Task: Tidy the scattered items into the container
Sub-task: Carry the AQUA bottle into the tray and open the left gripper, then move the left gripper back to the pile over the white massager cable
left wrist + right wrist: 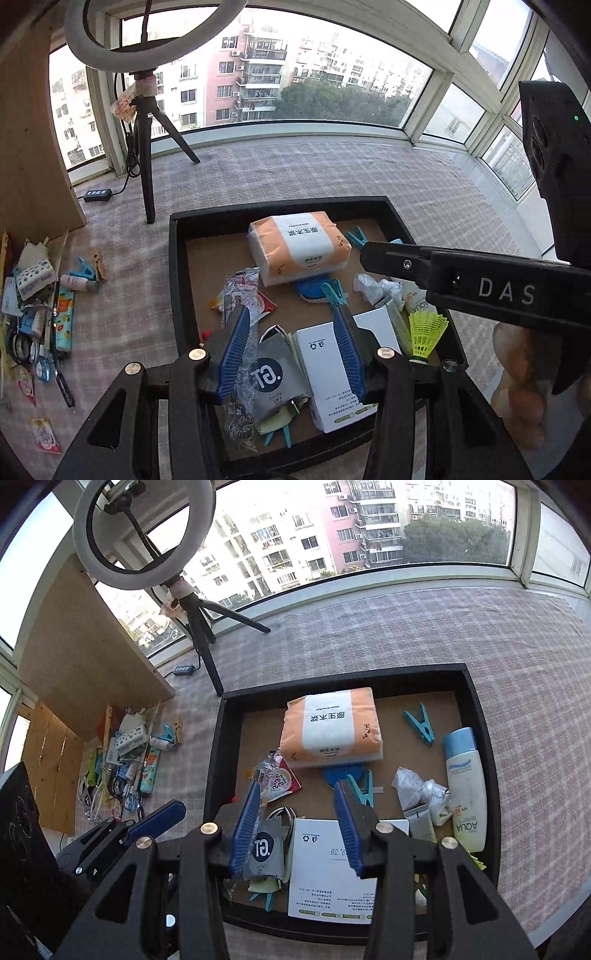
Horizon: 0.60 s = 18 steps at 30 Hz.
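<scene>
A black tray [177,280] with a cardboard floor holds an orange tissue pack [299,251], a white box [328,373], a grey pouch [269,376], blue pegs [336,293], a yellow shuttlecock [424,332] and crumpled paper [373,286]. My left gripper [291,311] hovers open above the pouch and box, gripping nothing. My right gripper [295,784] hangs open over the same spot; it also reaches in from the right [373,254]. The right wrist view adds a sunscreen bottle [465,786] and the tray's wall [216,760]. Scattered small items [37,306] lie on the cloth left of the tray.
A ring light on a black tripod [146,158] stands behind the tray's left corner, with a power strip [98,194] beside it. A wooden board [33,147] leans at the far left. Windows bound the checked cloth [332,173] at the back. A hand [524,387] shows at lower right.
</scene>
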Available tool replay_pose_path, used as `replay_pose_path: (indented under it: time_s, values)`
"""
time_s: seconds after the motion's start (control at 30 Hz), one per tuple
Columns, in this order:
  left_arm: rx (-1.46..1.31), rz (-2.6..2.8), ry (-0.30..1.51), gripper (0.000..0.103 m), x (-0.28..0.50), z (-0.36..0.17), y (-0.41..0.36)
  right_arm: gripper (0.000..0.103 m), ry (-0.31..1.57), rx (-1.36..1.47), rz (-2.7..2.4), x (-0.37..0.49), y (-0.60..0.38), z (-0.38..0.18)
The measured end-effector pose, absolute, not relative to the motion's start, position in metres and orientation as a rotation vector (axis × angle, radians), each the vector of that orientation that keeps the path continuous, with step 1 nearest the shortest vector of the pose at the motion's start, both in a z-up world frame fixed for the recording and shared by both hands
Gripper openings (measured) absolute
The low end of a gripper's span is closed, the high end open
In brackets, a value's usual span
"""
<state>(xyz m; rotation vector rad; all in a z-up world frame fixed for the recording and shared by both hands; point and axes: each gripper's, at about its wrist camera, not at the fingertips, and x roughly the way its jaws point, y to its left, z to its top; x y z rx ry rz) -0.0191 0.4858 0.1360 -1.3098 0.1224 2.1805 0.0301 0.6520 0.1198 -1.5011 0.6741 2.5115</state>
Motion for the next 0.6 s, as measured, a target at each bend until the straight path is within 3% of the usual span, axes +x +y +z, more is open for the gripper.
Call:
replay_pose_path:
  time_s: [0.6]
  values:
    - [-1.619,2.506,-0.06,0.045,-0.013,0.079,0.187,0.041,0.331,-1.793,2.747,-0.051,0.443,0.096]
